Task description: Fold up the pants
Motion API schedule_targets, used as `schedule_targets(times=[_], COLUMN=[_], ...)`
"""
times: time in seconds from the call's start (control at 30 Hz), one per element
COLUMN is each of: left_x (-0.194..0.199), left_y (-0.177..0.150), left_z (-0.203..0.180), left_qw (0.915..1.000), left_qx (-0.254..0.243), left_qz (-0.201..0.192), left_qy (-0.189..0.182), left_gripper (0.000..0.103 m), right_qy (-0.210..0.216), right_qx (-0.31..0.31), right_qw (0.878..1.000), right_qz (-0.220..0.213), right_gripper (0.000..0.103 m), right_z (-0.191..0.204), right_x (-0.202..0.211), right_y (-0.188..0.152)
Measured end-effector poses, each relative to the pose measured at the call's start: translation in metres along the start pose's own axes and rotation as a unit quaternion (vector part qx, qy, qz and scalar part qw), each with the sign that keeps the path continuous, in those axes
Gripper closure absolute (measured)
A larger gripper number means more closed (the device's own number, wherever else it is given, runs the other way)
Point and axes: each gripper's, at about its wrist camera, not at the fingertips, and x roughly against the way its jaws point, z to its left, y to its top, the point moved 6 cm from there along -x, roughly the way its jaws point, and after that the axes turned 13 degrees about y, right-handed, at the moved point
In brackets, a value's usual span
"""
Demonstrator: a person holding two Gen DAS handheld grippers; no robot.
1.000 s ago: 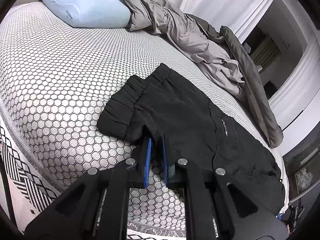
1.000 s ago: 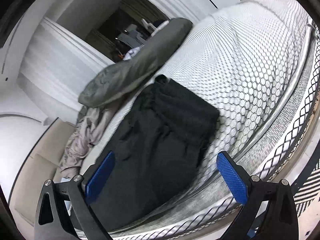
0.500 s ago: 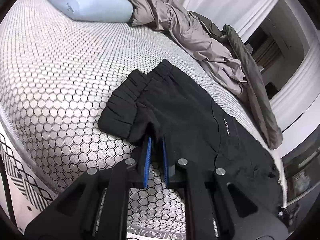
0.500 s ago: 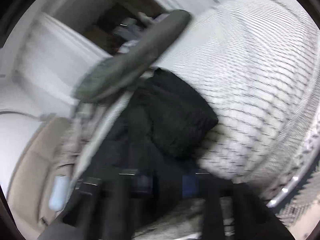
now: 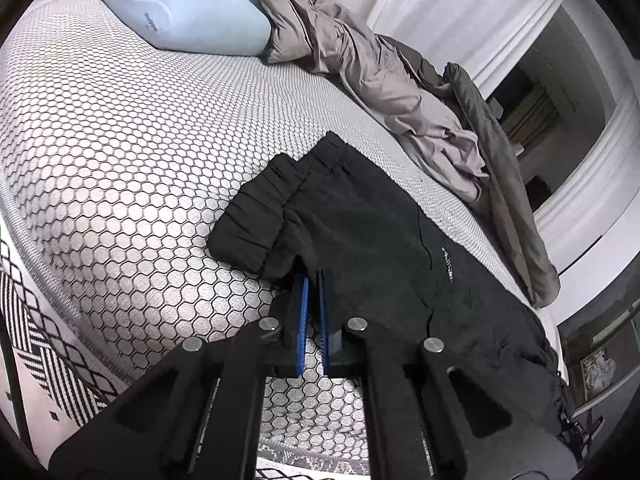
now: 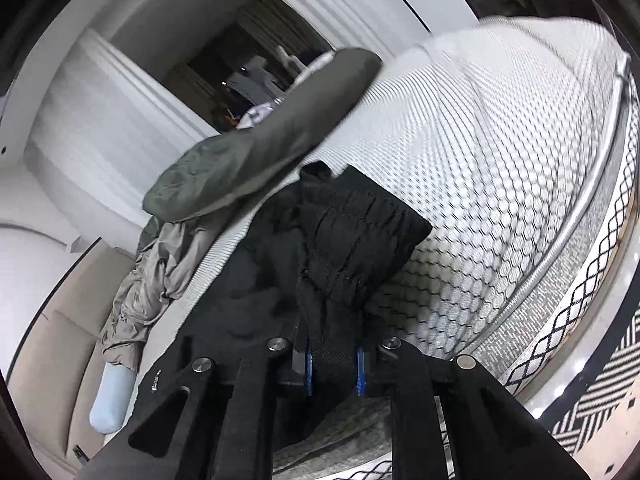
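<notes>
Black pants (image 5: 380,240) lie lengthwise on the honeycomb-patterned mattress (image 5: 120,140), their gathered cuffs toward the pillow. My left gripper (image 5: 312,280) holds the near edge just beside a cuff. Its blue pads (image 5: 304,312) are almost together, closing tight on the fabric. In the right wrist view the same pants (image 6: 352,232) run away from me, with the waist end bunched up. My right gripper (image 6: 334,364) is shut on a thick fold of that black cloth, which fills the gap between its blue pads (image 6: 308,364). The cloth hides the fingertips.
A light blue pillow (image 5: 184,12) lies at the head of the bed. Crumpled taupe bedding (image 5: 380,68) and a dark grey duvet (image 5: 500,140) run along the far side. A black-and-white rug (image 5: 36,360) covers the floor below the mattress's near edge. White walls and a dark doorway (image 6: 248,52) stand beyond.
My right gripper went from wide open over the pants to shut on a bunched fold of them, and it has lifted slightly. The left gripper kept its pinch and barely moved.
</notes>
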Motion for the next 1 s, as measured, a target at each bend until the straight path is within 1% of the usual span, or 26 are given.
schedule_targets(times=[0.07,0.1,0.23,0.33,0.47,0.57,0.63,0.7,0.73,0.77,0.8,0.87,0.97,1.0], left_x=[0.007,0.011,0.031,0.041,0.037,0.029,0.02,0.011,0.008,0.006,0.003,-0.004,-0.023,-0.03], left_y=[0.002,0.004,0.016,0.027,0.038,0.031,0.018,0.005,0.0,-0.005,-0.008,-0.009,-0.005,-0.003], left_z=[0.0,0.0,-0.007,-0.022,-0.034,-0.028,-0.014,-0.004,-0.001,0.001,0.002,-0.001,-0.012,-0.015], left_qw=[0.9999,0.9998,0.9994,0.9993,0.9993,0.9998,0.9995,0.9977,0.9967,0.9953,0.9948,0.9945,0.9925,0.9921], left_qx=[0.011,0.017,0.014,-0.006,-0.02,-0.016,-0.002,0.013,0.022,0.033,0.036,0.036,0.042,0.043], left_qz=[-0.005,-0.012,-0.029,-0.037,-0.03,-0.003,0.03,0.066,0.078,0.087,0.089,0.089,0.101,0.104], left_qy=[-0.007,-0.007,-0.012,-0.006,0.007,0.014,0.012,0.0,-0.011,-0.027,-0.034,-0.044,-0.055,-0.055], left_gripper=[0.101,0.101,0.101,0.101,0.101,0.101,0.101,0.101,0.099,0.095,0.092,0.09,0.079,0.077], right_qy=[0.01,0.016,0.022,0.018,0.011,-0.001,0.003,0.005,0.01,0.014,0.016,0.019,0.027,0.029], right_qx=[-0.001,-0.001,0.014,0.031,0.051,0.07,0.063,0.052,0.044,0.038,0.034,0.032,0.02,0.019], right_qw=[1.0,1.0,0.999,0.999,0.998,0.998,0.998,0.999,0.999,0.999,0.999,0.999,0.999,0.999], right_qz=[-0.013,-0.018,-0.03,-0.027,-0.019,-0.004,0.004,0.006,0.005,0.003,0.003,0.003,0.004,0.002], right_gripper=[0.089,0.089,0.089,0.089,0.089,0.089,0.089,0.089,0.089,0.089,0.089,0.089,0.088,0.088], right_z=[0.008,0.009,0.032,0.055,0.075,0.077,0.065,0.05,0.043,0.036,0.031,0.022,0.013,0.011], right_x=[0.006,0.016,0.032,0.027,0.018,0.007,0.006,0.006,0.007,0.007,0.007,0.007,0.007,0.008], right_y=[0.003,0.005,0.019,0.027,0.038,0.037,0.032,0.027,0.025,0.022,0.02,0.015,0.011,0.01])
